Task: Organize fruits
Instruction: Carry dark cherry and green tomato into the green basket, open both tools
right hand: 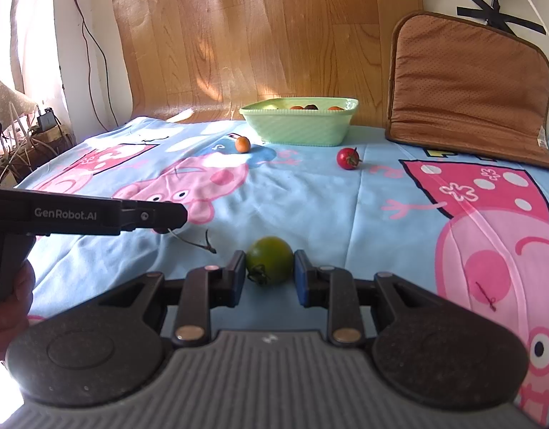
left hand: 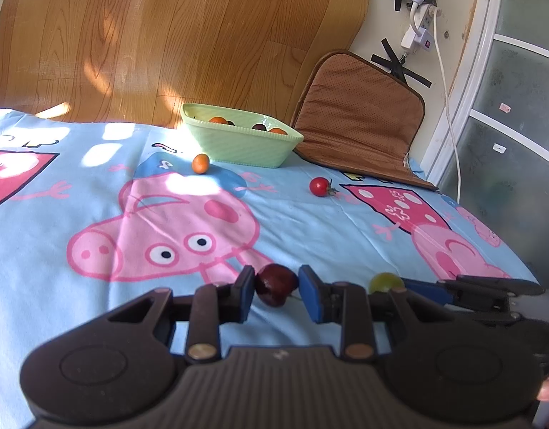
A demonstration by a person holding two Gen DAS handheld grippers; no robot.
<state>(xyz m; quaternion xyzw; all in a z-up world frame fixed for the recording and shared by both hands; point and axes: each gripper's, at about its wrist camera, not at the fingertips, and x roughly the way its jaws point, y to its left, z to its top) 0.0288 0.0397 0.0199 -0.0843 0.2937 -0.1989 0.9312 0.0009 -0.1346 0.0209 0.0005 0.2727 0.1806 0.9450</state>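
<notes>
My left gripper point(left hand: 276, 287) has its jaws around a dark red cherry point(left hand: 276, 289) on the blue cartoon cloth; the left pad touches it, a small gap shows at the right pad. My right gripper point(right hand: 269, 268) is shut on a green tomato point(right hand: 270, 265), which also shows in the left wrist view point(left hand: 385, 282). A green basket point(left hand: 240, 142) point(right hand: 299, 125) at the far edge holds several fruits. An orange kumquat point(left hand: 200, 163) point(right hand: 242, 144) and a red cherry tomato point(left hand: 320, 186) point(right hand: 347, 158) lie loose in front of it.
A brown cushion point(right hand: 467, 82) point(left hand: 360, 121) leans on the wall at the back right. A wood-pattern sheet point(right hand: 267, 32) stands behind the basket. The left gripper's body point(right hand: 88, 216) reaches in from the left. Cables lie off the bed's left side point(right hand: 31, 136).
</notes>
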